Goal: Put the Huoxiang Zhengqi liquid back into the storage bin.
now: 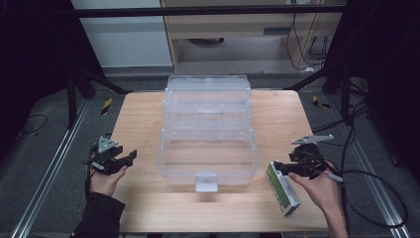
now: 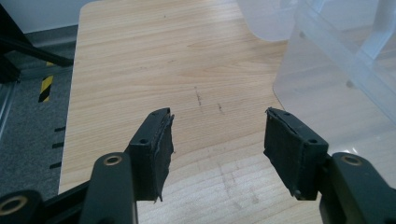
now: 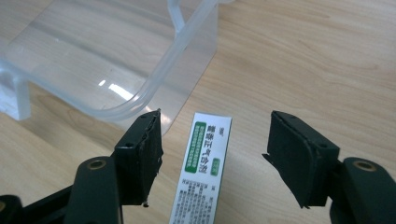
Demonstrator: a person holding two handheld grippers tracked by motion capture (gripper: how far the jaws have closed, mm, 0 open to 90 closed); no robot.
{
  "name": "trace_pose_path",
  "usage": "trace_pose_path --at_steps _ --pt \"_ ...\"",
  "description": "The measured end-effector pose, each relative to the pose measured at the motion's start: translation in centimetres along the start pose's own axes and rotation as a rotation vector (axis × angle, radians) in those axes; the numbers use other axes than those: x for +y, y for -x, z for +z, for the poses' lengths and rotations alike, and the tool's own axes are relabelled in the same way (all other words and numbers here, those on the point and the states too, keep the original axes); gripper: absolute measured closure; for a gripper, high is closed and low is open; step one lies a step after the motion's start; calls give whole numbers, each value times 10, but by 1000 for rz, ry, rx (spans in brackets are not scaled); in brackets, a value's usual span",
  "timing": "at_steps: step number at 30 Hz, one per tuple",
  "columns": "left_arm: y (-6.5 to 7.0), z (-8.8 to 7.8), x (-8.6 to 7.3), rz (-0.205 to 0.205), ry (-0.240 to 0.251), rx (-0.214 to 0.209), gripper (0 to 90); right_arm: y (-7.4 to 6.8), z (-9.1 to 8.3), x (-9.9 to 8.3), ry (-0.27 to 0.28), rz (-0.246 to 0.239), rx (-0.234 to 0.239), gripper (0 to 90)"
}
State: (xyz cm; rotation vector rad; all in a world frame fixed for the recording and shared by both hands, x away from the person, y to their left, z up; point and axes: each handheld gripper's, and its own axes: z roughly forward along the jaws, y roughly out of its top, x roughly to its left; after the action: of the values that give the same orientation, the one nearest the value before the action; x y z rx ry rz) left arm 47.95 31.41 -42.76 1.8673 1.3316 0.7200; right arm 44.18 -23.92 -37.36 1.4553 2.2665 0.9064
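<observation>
One box, white with green panels and printed text, lies flat on the wooden table near its front right corner, just beside the right front corner of the clear plastic bin. Its long axis runs roughly front to back, slanted: the far end points toward the bin wall, the near end toward the table's front edge. In the right gripper view the box lies lengthwise between the jaws, its far end short of the bin's rounded corner. The right gripper is above the far end of the box; its jaws stand apart with a gap on each side, so the pads do not press it. The left gripper sits near the table's left edge, well apart from the bin; its jaws are wide apart over bare wood, holding nothing. Count: one box, one bin, two grippers, one table.
</observation>
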Motion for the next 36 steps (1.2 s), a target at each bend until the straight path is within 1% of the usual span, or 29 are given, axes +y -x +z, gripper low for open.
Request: trace_pose_path --at_steps 6,7,11,12,13,16,18,20,22,26,27,32,34,36 --pt "-1 5 3 -1 2 -6 412 -4 -2 -1 -26 -5 -1 368" --pt "0 5 4 0 7 -7 412 -6 -1 -2 -44 0 0 370" --pt "1 6 7 14 10 -14 410 -11 0 -5 -72 3 5 377" --pt "2 6 8 15 12 -15 410 -11 0 -5 -72 3 5 377" --pt "2 6 8 18 13 -15 409 -14 1 -5 -96 -5 7 378" --pt "3 7 8 22 11 -14 408 -15 1 -5 -110 -10 9 378" --pt "3 7 8 23 8 -12 408 -15 1 -4 -128 -10 2 374" --pt "3 7 8 24 5 -11 408 -15 2 -4 -131 -9 0 374" --pt "3 8 7 25 2 -10 407 -15 2 -4 -145 -9 -1 377" --pt "3 9 6 32 -7 -2 402 -15 2 -5 -180 -21 -1 398" --pt "3 9 6 32 -8 -1 402 -15 2 -5 -180 -21 -1 398" --pt "2 9 5 31 -15 3 398 -15 5 -5 -236 -23 7 424" --pt "2 10 5 31 -19 3 397 -15 6 -5 -243 -20 5 429" --pt "2 11 4 33 -24 5 396 -15 6 -5 -267 -20 2 438"
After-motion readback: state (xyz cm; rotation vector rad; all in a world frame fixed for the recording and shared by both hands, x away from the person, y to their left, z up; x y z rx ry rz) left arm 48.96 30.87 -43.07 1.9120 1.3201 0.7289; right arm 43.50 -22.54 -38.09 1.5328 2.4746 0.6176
